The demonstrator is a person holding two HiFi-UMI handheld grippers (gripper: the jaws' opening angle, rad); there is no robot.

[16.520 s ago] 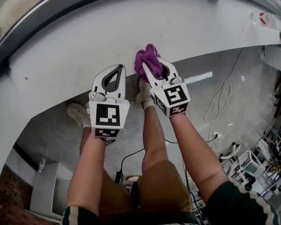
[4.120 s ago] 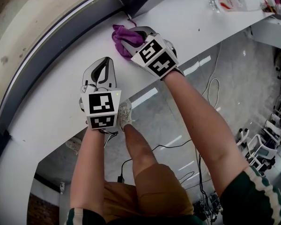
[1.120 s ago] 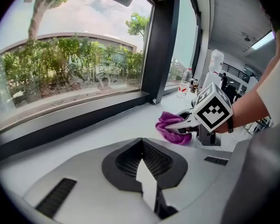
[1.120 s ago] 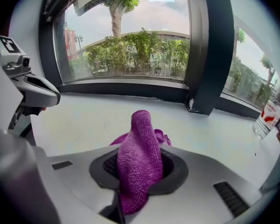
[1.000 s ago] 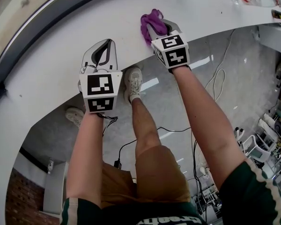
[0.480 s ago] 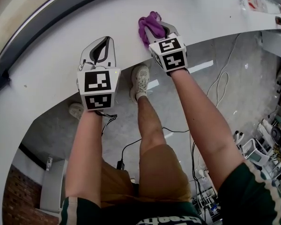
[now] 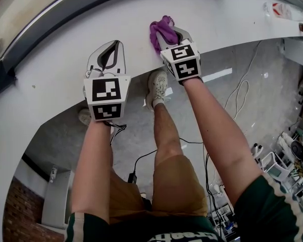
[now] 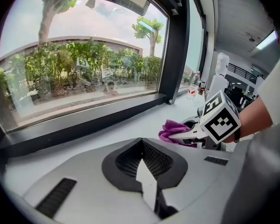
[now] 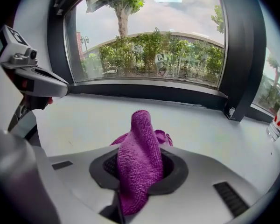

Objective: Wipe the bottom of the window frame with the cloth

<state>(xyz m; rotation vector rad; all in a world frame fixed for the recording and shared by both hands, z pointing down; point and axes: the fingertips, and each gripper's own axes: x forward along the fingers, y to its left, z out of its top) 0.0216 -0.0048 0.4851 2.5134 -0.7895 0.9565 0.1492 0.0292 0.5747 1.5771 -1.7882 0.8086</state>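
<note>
The right claw (image 7: 166, 33) pinches the purple cloth (image 7: 158, 30) on the white sill (image 7: 60, 79), apart from the dark window frame (image 9: 144, 91), while the left claw (image 7: 112, 45) beside it is pressed together, empty.

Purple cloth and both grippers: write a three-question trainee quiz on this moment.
1. True or false: the left gripper holds the purple cloth.
2. The cloth is over: A a plate, B the white sill, C a basket.
3. Fill in: the left gripper's jaws are ____, with nothing between them.
Key: 1 false, the right gripper holds it; 2 B; 3 shut.
</note>
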